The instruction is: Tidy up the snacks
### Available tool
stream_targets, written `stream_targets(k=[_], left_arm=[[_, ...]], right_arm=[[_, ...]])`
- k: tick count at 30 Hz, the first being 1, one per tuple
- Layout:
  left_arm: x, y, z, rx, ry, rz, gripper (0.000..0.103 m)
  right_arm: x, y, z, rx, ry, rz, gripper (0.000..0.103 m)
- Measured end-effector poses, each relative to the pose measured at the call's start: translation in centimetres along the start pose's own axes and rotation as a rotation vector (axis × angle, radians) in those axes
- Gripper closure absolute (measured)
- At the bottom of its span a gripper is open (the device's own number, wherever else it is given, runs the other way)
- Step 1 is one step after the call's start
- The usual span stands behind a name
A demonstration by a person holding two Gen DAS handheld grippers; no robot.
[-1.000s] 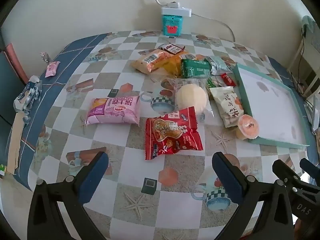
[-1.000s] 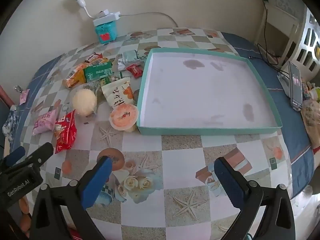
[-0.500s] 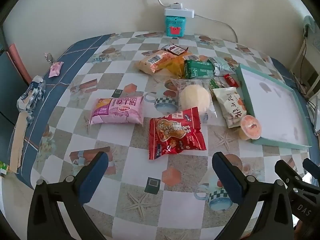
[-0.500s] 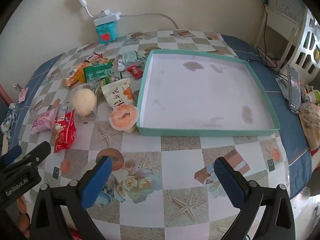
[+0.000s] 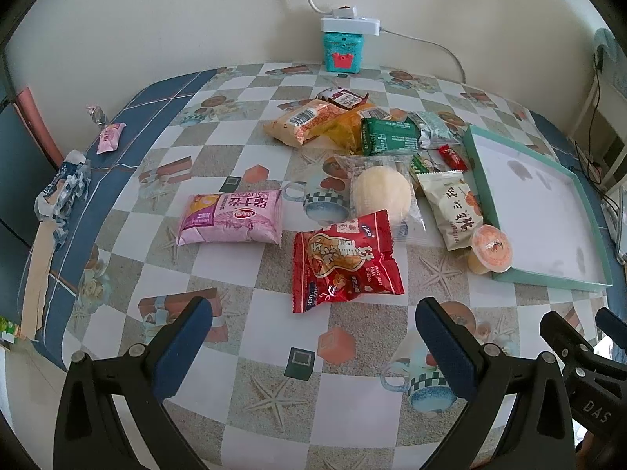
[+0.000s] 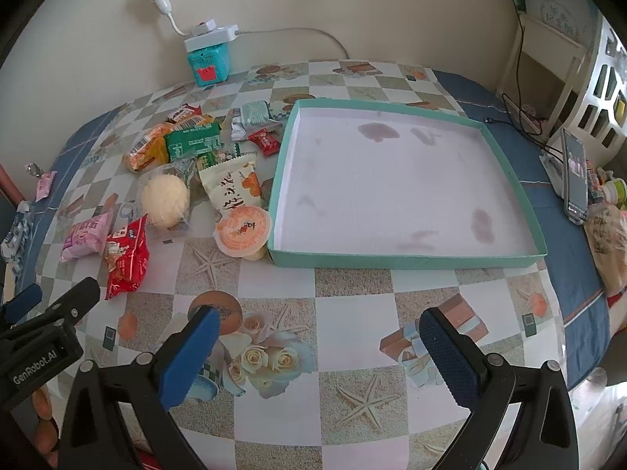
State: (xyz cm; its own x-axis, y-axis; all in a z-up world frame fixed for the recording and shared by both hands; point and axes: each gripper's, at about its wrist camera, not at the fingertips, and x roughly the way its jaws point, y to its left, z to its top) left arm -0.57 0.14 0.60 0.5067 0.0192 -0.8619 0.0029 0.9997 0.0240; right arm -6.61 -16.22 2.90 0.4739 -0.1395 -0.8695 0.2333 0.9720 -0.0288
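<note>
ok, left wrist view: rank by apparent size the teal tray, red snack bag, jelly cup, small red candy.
1. teal tray
2. red snack bag, nearest the camera, so somewhat flattered
3. jelly cup
4. small red candy

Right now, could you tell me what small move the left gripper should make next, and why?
Probably ease the left gripper forward onto the red snack packet: its jaws are open and empty, that packet lies nearest, and the teal tray holds nothing yet.

hidden: yellow packet (image 5: 337, 127) mostly under neighbours | cut off: phone (image 5: 622, 231), perhaps | unreadable: small wrappers' print
</note>
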Motion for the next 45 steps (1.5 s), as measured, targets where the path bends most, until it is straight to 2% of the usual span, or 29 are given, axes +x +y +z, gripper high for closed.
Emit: stream_targets(k=[45], left_arm=[[-0.20, 0.20, -0.22, 0.003, -0.005, 0.046, 0.000]], right_arm=[[-0.61, -0.26, 0.14, 0.004, -0.027, -0.002, 0.000]])
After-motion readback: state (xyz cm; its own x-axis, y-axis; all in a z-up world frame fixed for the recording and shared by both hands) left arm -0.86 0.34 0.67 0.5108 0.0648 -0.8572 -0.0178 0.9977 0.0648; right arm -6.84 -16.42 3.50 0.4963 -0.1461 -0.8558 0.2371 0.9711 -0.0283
